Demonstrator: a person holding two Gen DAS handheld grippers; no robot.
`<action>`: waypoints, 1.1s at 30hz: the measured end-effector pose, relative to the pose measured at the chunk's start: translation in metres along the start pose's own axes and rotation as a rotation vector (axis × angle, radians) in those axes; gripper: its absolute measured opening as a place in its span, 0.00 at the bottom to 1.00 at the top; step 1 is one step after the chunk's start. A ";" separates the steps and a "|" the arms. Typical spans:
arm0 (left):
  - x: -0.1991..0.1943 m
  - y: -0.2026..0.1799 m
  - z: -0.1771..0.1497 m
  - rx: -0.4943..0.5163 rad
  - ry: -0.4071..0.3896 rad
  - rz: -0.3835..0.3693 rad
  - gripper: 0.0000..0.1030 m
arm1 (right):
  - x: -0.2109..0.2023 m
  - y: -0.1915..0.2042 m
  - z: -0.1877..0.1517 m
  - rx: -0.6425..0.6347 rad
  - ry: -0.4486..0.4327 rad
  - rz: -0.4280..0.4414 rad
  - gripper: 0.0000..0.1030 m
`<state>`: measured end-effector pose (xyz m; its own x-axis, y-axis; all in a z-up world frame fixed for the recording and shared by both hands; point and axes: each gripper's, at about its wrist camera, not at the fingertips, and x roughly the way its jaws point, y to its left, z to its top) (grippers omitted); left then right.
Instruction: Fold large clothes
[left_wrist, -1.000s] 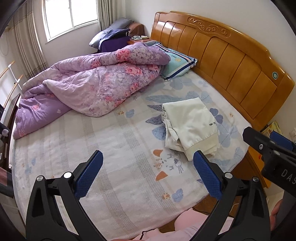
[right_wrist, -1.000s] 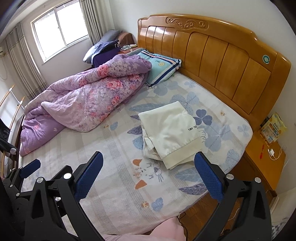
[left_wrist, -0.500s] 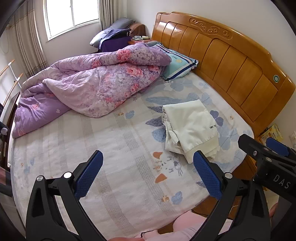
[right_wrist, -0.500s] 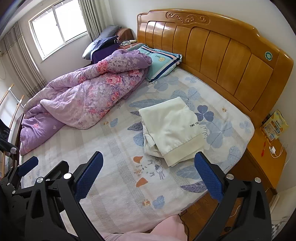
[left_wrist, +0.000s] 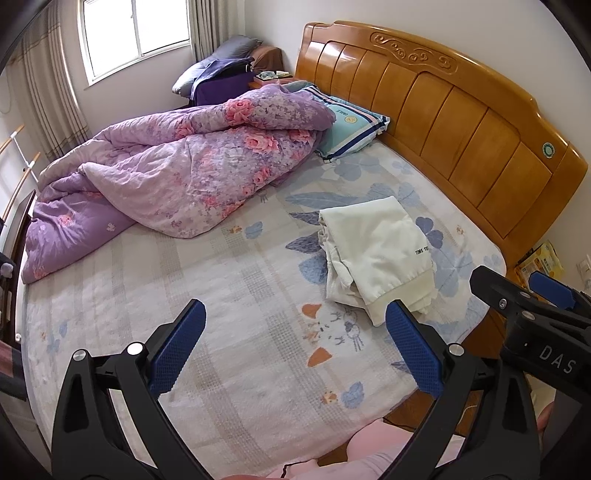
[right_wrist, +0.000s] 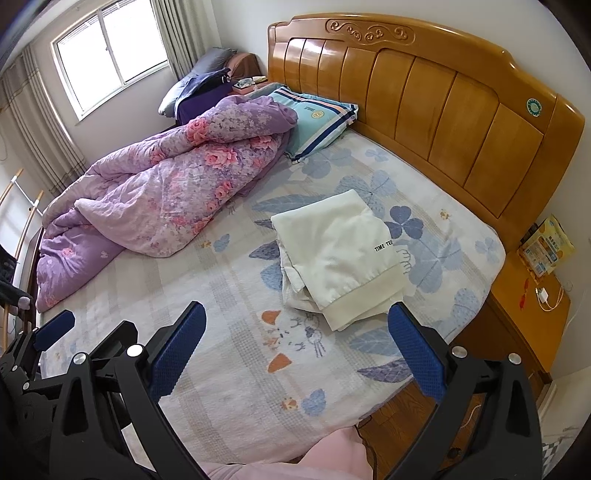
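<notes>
We hold the left gripper (left_wrist: 293, 341) and the right gripper (right_wrist: 297, 341) above the near edge of the bed (right_wrist: 229, 369), both with jaws spread wide and nothing between them. The folded cream sweatshirt (right_wrist: 340, 254) lies on the patterned sheet near the wooden headboard (right_wrist: 443, 99), well apart from the purple floral quilt (right_wrist: 166, 188)

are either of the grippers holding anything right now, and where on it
Nothing is held. The left gripper and right gripper are both open above the bed, apart from the cream garment.
</notes>
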<state>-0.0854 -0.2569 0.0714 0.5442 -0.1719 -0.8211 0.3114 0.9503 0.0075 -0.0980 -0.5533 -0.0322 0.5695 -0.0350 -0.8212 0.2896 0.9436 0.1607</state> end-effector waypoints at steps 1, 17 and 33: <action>0.000 0.000 0.000 -0.002 -0.001 -0.002 0.95 | 0.000 -0.001 0.000 0.000 0.001 -0.001 0.93; -0.002 -0.005 -0.001 0.016 -0.013 -0.005 0.95 | 0.000 -0.003 0.000 0.002 -0.002 0.000 0.93; -0.001 -0.003 0.002 0.006 -0.006 -0.003 0.95 | 0.002 -0.004 0.003 0.002 0.008 0.003 0.93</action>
<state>-0.0855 -0.2604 0.0733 0.5480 -0.1764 -0.8177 0.3178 0.9481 0.0085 -0.0958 -0.5575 -0.0333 0.5646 -0.0295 -0.8248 0.2894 0.9430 0.1644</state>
